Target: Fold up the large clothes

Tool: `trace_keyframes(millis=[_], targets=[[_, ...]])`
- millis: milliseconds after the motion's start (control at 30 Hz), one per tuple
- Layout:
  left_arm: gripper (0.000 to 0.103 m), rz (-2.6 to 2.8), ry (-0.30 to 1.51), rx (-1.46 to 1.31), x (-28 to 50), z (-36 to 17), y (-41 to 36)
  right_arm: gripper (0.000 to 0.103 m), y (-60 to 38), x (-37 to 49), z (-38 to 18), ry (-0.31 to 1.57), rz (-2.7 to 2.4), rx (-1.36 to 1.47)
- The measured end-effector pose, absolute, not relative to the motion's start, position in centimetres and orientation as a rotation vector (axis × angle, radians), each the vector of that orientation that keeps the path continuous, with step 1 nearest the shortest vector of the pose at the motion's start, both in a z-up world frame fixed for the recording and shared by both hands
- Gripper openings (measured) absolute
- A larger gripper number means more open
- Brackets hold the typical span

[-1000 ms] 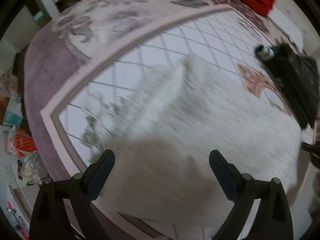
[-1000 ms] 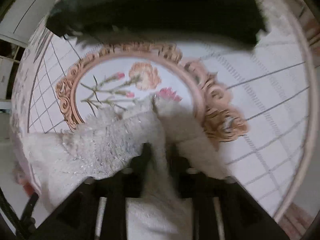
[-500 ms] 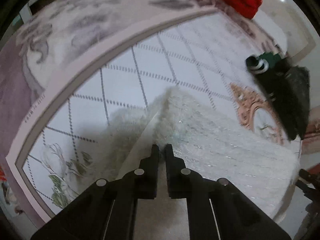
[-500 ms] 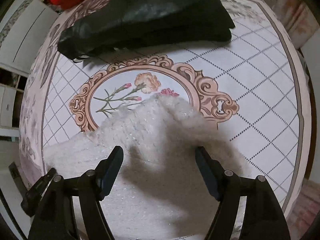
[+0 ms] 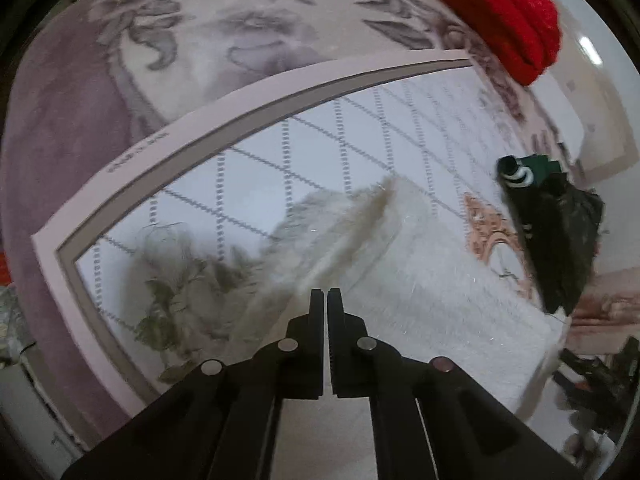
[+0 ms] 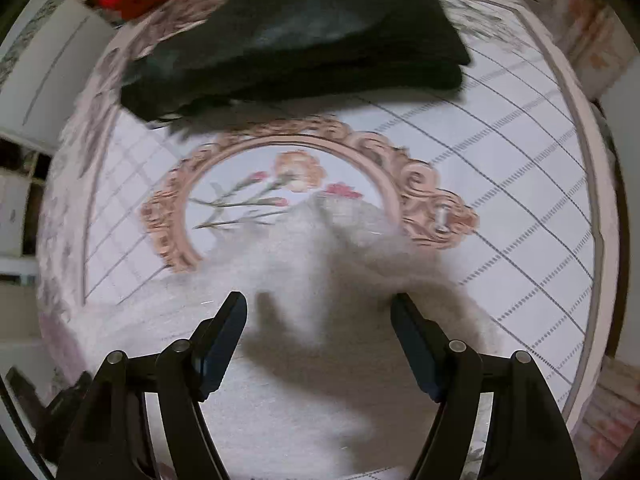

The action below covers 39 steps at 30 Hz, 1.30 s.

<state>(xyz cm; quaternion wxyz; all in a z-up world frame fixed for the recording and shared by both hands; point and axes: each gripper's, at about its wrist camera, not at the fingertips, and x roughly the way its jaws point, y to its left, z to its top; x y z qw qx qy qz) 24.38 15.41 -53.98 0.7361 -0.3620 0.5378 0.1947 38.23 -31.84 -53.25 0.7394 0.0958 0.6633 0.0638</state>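
- Pinching: left gripper point(image 5: 325, 300) closed on a raised ridge of the white garment point(image 5: 420, 280), likely to carry the fold across.
- Right gripper point(image 6: 319, 320) wide, empty, above garment on rug point(image 6: 520, 200).

— Where does the fluffy sweater point(image 5: 420, 280) lie?
— On the patterned rug point(image 5: 240, 168), partly over the rug's oval medallion point(image 6: 304, 148).
— And beyond it?
— A folded dark garment point(image 6: 304, 40) lies on the rug behind the medallion, apart from the sweater. A folded knit point(image 5: 504, 12) sits farther back, at the rug's far edge.
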Motion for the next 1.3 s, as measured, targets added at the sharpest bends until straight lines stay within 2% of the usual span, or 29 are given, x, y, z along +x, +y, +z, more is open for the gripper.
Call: trace_keyframes(millis=[100,133,167,200,233,367,433,667,700,767,800,833,900,967,1000,1133,1300], targets=[[0.011,0.479,1.221,-0.728,23.9,-53.9,15.1,0.076,-29.4,38.0,-51.5,1.451,0.208,0.16],[0.021,0.487,1.226,-0.696,23.6,-53.9,14.9,0.076,-28.5,37.9,-51.0,1.454,0.232,0.151],[0.043,0.493,1.229,-0.675,23.2,-53.9,14.9,0.076,-27.6,37.7,-50.7,1.46,0.253,0.149],[0.069,0.521,1.225,-0.65,22.4,-53.8,15.0,0.076,-26.2,37.4,-50.4,1.475,0.293,0.16],[0.076,0.545,1.211,-0.628,21.7,-53.6,15.0,0.077,-25.2,37.1,-50.4,1.488,0.322,0.176],[0.078,0.682,1.154,-0.488,18.9,-53.3,15.7,0.08,-17.8,34.4,-52.6,1.62,0.501,0.273],[0.083,0.727,1.175,-0.463,17.9,-54.4,16.5,0.08,-14.1,33.0,-54.2,1.661,0.549,0.286],[0.084,0.818,1.279,-0.417,15.4,-57.9,18.9,0.081,-2.7,28.0,-61.5,1.792,0.534,0.284],[0.084,0.81,1.274,-0.438,15.1,-58.2,19.1,0.084,-1.3,27.6,-62.1,1.779,0.506,0.26],[0.084,0.784,1.284,-0.468,14.6,-59.0,19.3,0.1,1.0,27.2,-62.8,1.74,0.468,0.164],[0.084,0.766,1.294,-0.484,14.5,-59.6,19.4,0.1,1.7,27.1,-63.1,1.732,0.458,0.115],[0.084,0.749,1.313,-0.496,14.5,-60.3,19.3,0.098,3.2,26.5,-63.0,1.696,0.423,-0.001],[0.084,0.704,1.328,-0.526,14.4,-61.4,19.2,0.069,4.6,25.5,-62.7,1.621,0.345,-0.141],[0.084,0.673,1.322,-0.542,14.2,-61.7,18.9,0.028,5.0,24.6,-62.3,1.563,0.332,-0.19],[0.087,0.65,1.309,-0.538,14.3,-61.7,18.7,0.021,5.1,24.2,-61.9,1.549,0.326,-0.196],[0.098,0.574,1.299,-0.502,14.9,-62.3,18.0,0.017,4.8,22.5,-59.5,1.475,0.384,-0.189],[0.099,0.533,1.267,-0.531,14.5,-62.8,18.5,0.016,5.6,19.2,-57.6,1.442,0.543,-0.279]])
